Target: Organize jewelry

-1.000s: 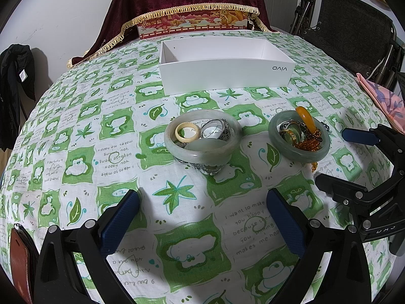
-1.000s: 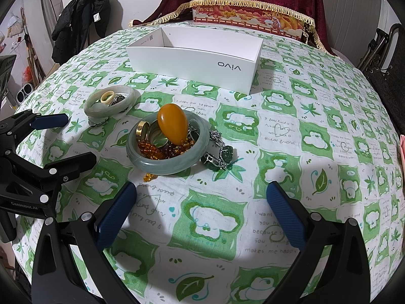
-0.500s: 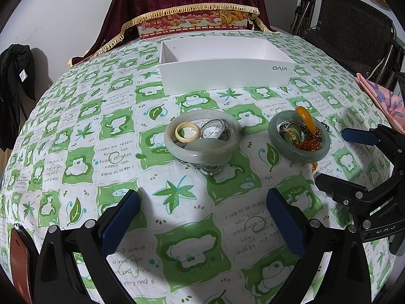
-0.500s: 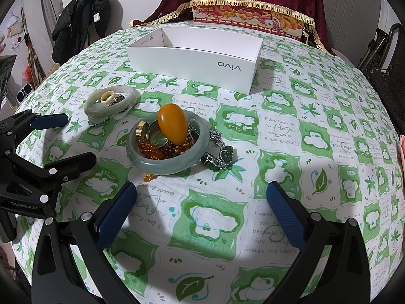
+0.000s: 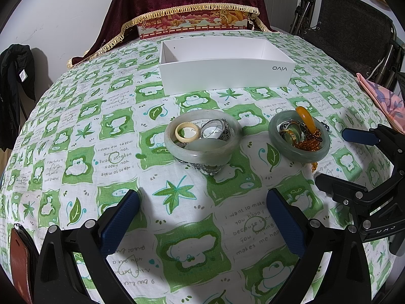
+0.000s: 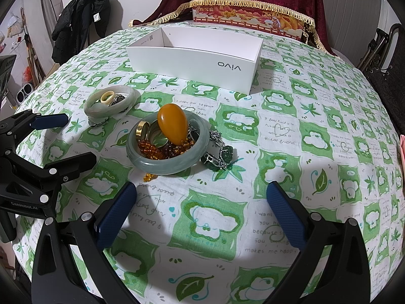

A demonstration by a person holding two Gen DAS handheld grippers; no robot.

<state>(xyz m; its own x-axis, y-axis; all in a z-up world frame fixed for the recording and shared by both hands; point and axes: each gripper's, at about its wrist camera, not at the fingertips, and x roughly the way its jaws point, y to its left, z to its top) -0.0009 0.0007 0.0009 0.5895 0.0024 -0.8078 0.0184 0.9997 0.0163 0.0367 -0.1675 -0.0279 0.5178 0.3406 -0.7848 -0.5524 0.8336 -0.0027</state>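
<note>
A table under a green leaf-print tablecloth (image 5: 177, 228) holds a white box (image 6: 192, 58), seemingly empty as far as its interior shows; nothing looks sorted yet. In front lie two jade bangles: the pale bangle (image 5: 201, 149) rings a cream ring (image 5: 186, 132) and silver rings; the darker bangle (image 6: 167, 163) rings an amber pendant (image 6: 172, 122), amber beads and a gold ring. The left gripper (image 5: 202, 217) and right gripper (image 6: 202, 215) hover wide open, holding nothing.

Ahead of the left gripper (image 5: 202, 217) a bangle (image 5: 201, 136) lies on the tablecloth (image 5: 101, 152) with rings (image 5: 187, 132) inside. A second bangle (image 6: 167, 147) holding a pendant (image 6: 173, 122) and beads (image 6: 162, 149) lies ahead-left of the right gripper (image 6: 202, 215). The box (image 6: 195, 55) stands behind both.
</note>
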